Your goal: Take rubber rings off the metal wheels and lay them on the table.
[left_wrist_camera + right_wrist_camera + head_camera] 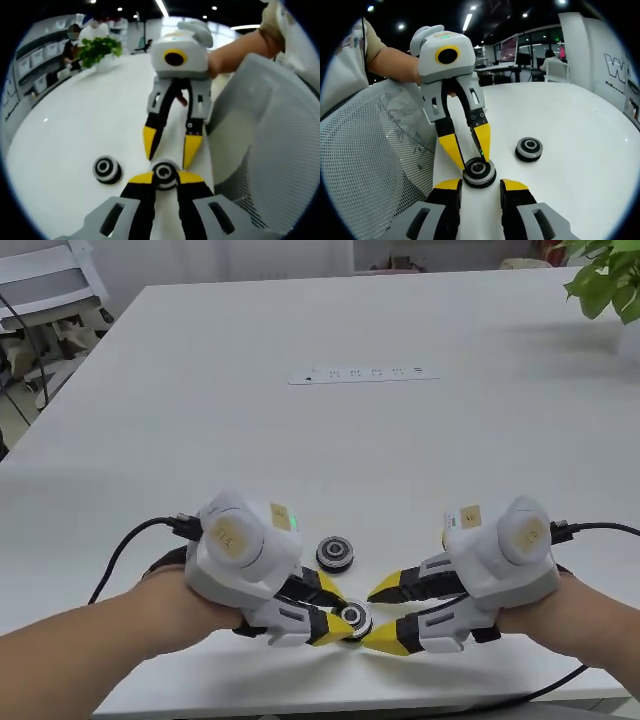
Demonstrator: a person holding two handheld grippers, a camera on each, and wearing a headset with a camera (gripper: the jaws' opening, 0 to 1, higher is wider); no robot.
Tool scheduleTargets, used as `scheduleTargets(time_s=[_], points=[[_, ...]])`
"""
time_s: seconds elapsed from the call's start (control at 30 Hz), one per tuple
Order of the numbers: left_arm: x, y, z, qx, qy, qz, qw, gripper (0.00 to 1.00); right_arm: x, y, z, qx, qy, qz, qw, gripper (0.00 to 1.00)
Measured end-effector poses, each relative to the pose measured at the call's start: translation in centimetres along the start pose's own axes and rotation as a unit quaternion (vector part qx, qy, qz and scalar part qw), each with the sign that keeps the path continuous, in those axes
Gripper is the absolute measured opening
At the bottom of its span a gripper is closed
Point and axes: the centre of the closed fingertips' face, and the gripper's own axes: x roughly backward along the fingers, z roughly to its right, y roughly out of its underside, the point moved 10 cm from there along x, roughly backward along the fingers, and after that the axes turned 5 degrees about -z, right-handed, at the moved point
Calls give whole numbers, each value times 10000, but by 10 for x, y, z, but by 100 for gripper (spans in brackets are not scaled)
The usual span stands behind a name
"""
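A small metal wheel [352, 618] with a dark rubber ring lies near the table's front edge. My left gripper [345, 615] is shut on it; in the left gripper view the wheel [165, 175] sits between its yellow tips. My right gripper [376, 616] faces it from the other side, open, its tips just short of the wheel [479, 172]. The right gripper [170, 147] reaches down from the top of the left gripper view, and the left gripper [470, 155] does the same in the right gripper view. A second ringed wheel [335, 552] [107, 170] [528, 148] lies flat and free close by.
A white power strip [365, 374] lies mid-table. A green plant [605, 280] stands at the far right corner, and a chair [50, 290] beyond the left edge. A mesh chair back [370, 150] is right behind the table's front edge [400, 702].
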Motion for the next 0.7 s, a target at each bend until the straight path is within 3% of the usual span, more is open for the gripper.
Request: scheduleTargets(time_s=[0.13, 0.7], points=[[0, 0, 2, -231, -100, -29, 9997, 15, 0, 0, 0, 2, -5, 3, 10000, 28], [0, 1, 4, -220, -240, 20, 9995, 14, -3, 1, -3, -23, 41, 45, 10000, 21]])
